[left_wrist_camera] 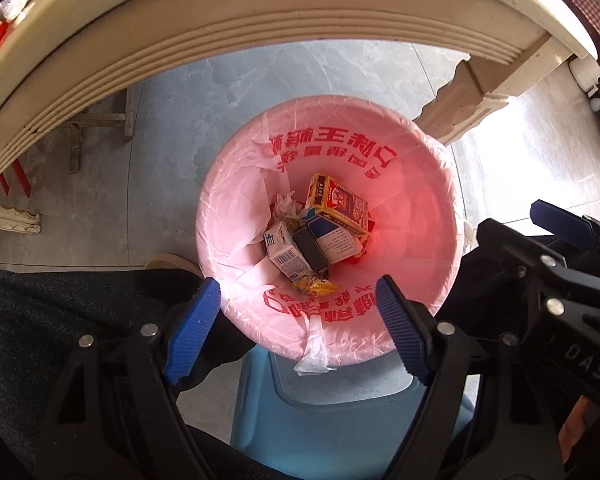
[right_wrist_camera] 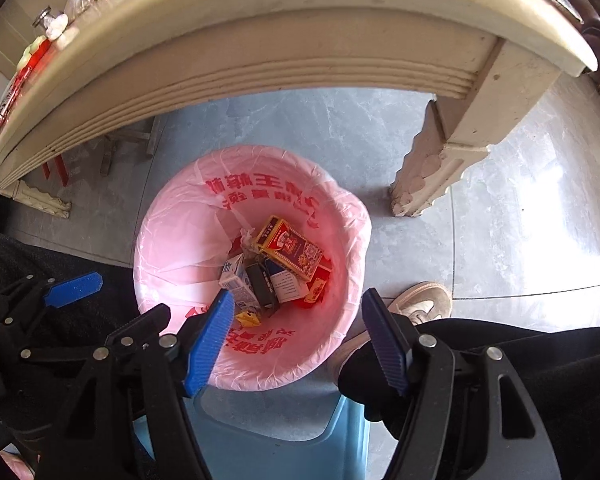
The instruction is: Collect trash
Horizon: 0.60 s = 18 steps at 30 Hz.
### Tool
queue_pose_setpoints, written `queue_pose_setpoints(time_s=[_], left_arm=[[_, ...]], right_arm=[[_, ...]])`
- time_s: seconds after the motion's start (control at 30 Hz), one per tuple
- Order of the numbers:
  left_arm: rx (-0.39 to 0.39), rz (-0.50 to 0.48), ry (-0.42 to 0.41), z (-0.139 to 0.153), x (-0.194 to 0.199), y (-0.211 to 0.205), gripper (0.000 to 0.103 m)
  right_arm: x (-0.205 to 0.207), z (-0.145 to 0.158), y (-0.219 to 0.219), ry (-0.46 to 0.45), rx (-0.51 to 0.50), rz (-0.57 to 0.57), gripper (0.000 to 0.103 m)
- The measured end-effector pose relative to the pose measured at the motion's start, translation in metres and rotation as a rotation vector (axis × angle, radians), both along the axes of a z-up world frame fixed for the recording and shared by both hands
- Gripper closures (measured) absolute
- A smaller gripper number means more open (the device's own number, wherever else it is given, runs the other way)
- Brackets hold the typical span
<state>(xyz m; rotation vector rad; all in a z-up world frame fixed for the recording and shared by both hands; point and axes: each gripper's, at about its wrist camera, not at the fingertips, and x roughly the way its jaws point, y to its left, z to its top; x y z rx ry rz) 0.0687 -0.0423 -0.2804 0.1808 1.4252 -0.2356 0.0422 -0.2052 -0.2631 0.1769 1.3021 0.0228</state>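
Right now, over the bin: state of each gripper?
Left gripper: open, nothing between its blue pads, above the pink-lined round trash bin.
Right gripper: open, empty, above the same bin.

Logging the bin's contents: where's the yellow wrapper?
In both views, the yellow wrapper lies in the pink-lined bin, on the near side, beside the white carton.

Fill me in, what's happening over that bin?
A person holds both grippers above a pink-lined trash bin on the floor beside a cream table. The left gripper and right gripper are open and empty. Cartons, including a red and yellow box, already lie in the bin.
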Motion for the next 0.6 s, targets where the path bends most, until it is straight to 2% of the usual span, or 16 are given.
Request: queue_pose_setpoints(time_s=[0.2, 0.33, 0.43, 0.53, 0.6], left_arm=[[-0.039, 0.031, -0.103, 0.042, -0.011, -0.002, 0.025], [-0.068, 0.040, -0.189, 0.079, -0.023, -0.006, 0.025], [-0.081, 0.044, -0.275, 0.112, -0.033, -0.009, 0.025], [-0.105, 0.055, -0.370, 0.148, -0.044, -0.011, 0.025], [-0.125, 0.063, -0.425, 0.171, -0.051, -0.012, 0.020]], right_arm=[[-0.021, 0.046, -0.019, -0.109, -0.008, -0.054, 0.032], [-0.035, 0.085, -0.029, -0.209, -0.026, -0.090, 0.023], [-0.048, 0.122, -0.036, -0.311, -0.054, -0.121, 0.021], [-0.063, 0.162, -0.040, -0.426, -0.097, -0.141, 0.009], [-0.074, 0.187, -0.039, -0.504, -0.135, -0.148, 0.007]])
